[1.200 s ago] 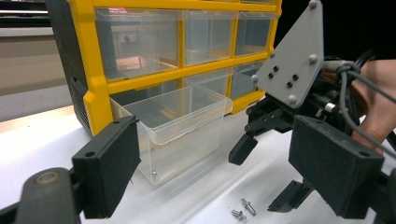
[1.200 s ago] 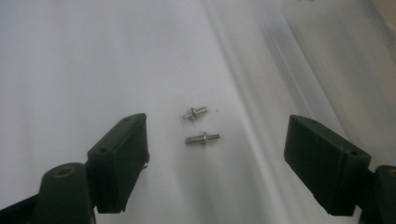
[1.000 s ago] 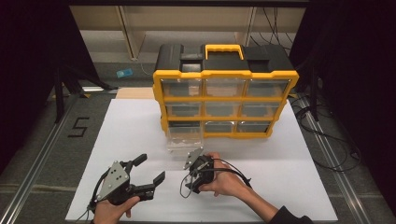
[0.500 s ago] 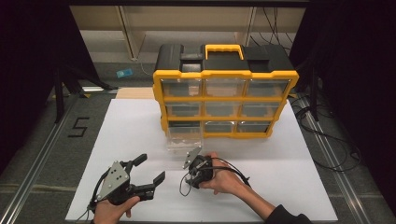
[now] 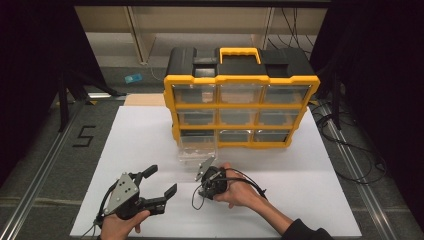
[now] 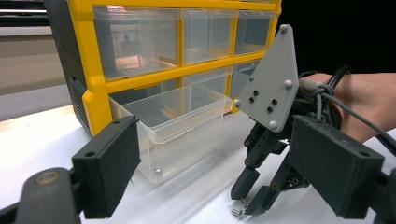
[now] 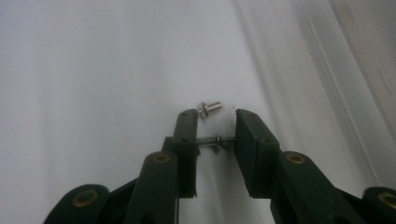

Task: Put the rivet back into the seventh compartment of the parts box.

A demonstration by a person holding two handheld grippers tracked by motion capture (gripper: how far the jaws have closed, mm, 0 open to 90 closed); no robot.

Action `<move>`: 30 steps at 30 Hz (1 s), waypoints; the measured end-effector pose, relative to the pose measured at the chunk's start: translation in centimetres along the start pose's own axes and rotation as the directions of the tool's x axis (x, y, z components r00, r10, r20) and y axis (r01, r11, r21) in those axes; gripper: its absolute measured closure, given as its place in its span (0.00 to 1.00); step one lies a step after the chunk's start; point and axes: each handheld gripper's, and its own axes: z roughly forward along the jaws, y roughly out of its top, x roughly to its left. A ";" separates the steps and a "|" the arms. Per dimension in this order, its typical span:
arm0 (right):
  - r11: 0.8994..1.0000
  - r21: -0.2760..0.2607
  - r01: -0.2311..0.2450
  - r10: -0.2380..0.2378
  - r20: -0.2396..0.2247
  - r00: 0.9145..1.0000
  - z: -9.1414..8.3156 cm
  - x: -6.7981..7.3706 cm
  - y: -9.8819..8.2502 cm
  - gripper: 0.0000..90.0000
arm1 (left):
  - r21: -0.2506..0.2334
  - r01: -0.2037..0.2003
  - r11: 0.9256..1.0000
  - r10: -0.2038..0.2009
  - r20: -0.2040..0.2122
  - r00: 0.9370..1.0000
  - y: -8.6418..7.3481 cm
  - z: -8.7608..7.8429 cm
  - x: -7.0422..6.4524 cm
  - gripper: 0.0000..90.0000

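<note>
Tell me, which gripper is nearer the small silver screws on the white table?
Right. The right gripper is closing around the small silver screws; the left gripper hangs open, off to their left.

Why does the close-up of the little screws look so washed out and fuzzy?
In the right gripper view the white table glares, the near jaws blur, yet the screw stays fairly sharp; the left gripper view blurs its own jaws, the clear drawer sharp; the high view's surroundings are dark.
</note>
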 end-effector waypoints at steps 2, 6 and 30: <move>1.000 0.002 -0.004 0.004 0.011 1.000 0.0 0.1 0.0 0.78 | 0.000 0.000 1.000 0.000 0.000 1.000 0.0 0.0 0.0 0.18; 1.000 -0.003 -0.002 0.002 0.013 1.000 0.0 0.0 0.1 0.78 | -0.004 0.001 1.000 -0.001 0.000 1.000 0.0 0.0 0.0 0.18; 0.986 -0.168 0.002 0.015 0.099 0.995 -5.3 -0.9 1.2 0.78 | -0.004 -0.002 1.000 0.002 -0.001 1.000 0.0 0.0 0.0 0.18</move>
